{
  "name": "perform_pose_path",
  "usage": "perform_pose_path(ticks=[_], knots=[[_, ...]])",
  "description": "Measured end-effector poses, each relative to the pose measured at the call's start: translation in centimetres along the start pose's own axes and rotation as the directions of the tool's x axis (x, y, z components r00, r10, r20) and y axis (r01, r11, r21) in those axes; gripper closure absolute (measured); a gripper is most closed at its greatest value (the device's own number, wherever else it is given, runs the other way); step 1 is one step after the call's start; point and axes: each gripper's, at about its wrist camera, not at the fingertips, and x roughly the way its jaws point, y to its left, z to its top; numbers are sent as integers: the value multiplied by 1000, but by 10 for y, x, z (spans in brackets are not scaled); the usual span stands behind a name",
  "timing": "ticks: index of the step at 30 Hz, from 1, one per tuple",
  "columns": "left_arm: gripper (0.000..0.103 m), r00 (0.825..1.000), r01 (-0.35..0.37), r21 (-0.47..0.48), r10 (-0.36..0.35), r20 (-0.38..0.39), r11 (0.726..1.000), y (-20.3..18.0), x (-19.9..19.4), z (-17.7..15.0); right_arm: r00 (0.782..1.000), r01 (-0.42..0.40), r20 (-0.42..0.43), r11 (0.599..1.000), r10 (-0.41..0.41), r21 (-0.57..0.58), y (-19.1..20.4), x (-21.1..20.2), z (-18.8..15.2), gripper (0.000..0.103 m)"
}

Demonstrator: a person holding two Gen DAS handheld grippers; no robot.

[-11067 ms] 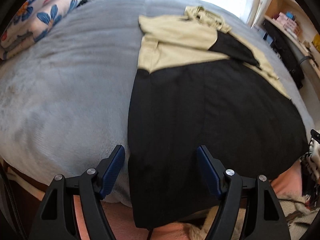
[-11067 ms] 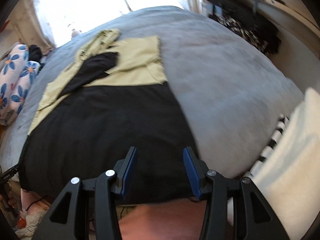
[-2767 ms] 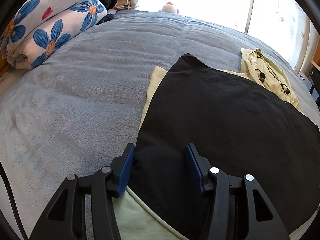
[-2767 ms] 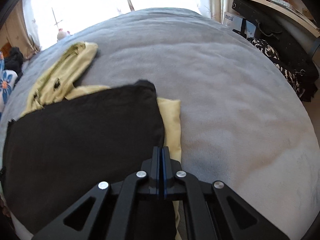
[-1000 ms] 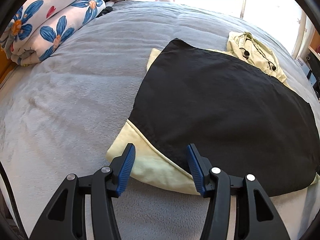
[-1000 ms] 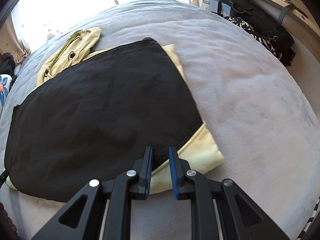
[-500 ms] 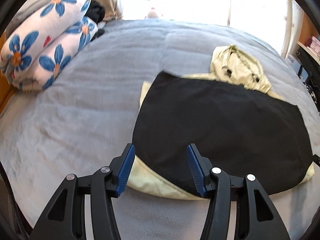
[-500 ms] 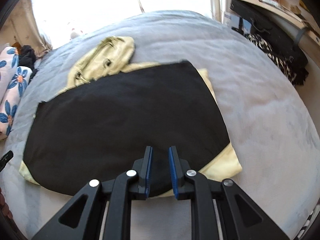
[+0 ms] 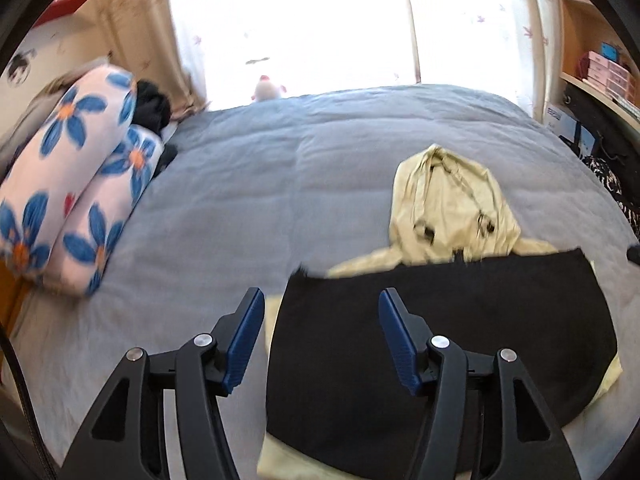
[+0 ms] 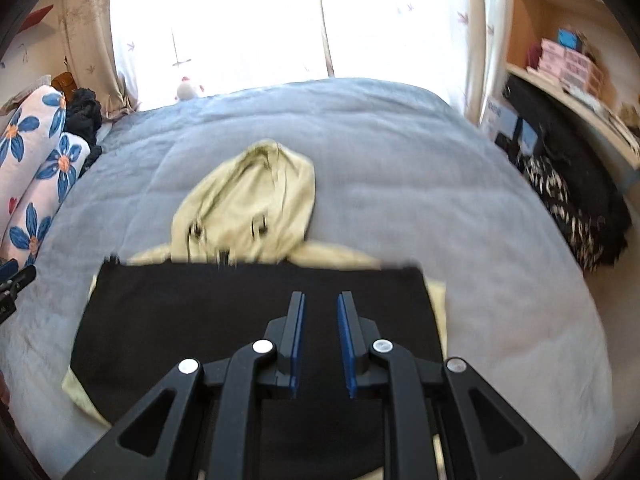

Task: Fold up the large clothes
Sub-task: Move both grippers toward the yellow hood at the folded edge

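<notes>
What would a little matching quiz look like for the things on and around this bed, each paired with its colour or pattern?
Things:
1. blanket
2. hood of the jacket
3. folded panel of the jacket
4. rolled bedding

Colours:
A. white with blue flowers
B. black
C. grey-blue
D. pale yellow

Pairs: 1-C, 2-D, 3-B, 4-A
</notes>
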Motion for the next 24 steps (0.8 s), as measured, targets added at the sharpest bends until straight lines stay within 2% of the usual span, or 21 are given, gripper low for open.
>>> perform_pose_path(ticks=[4,6,12,15,18,24], knots=[[44,1000,19,43,-19,-10,999,-19,33,53,1000,-17,15,1000,17,-15,0,16,53,83],[44,1000,29,61,-28,-15,998,-30,54,79,999,-40,5,999,40,-23,0,33,78,77],[44,990,110,-1,-109,-87,994,-55,136,135,993,-94,-64,994,98,63,-5,109,126,76],[44,983,138,-35,-141,-116,990,-66,174,142,985,-130,-102,985,142,116,-8,150,132,76],[44,980,128,-57,-135,-146,990,-76,220,143,965,-182,-153,967,211,180,-10,191,130,76],[44,966,114,-128,-140,-216,985,-81,292,129,953,-180,-199,957,227,229,-5,255,122,76]])
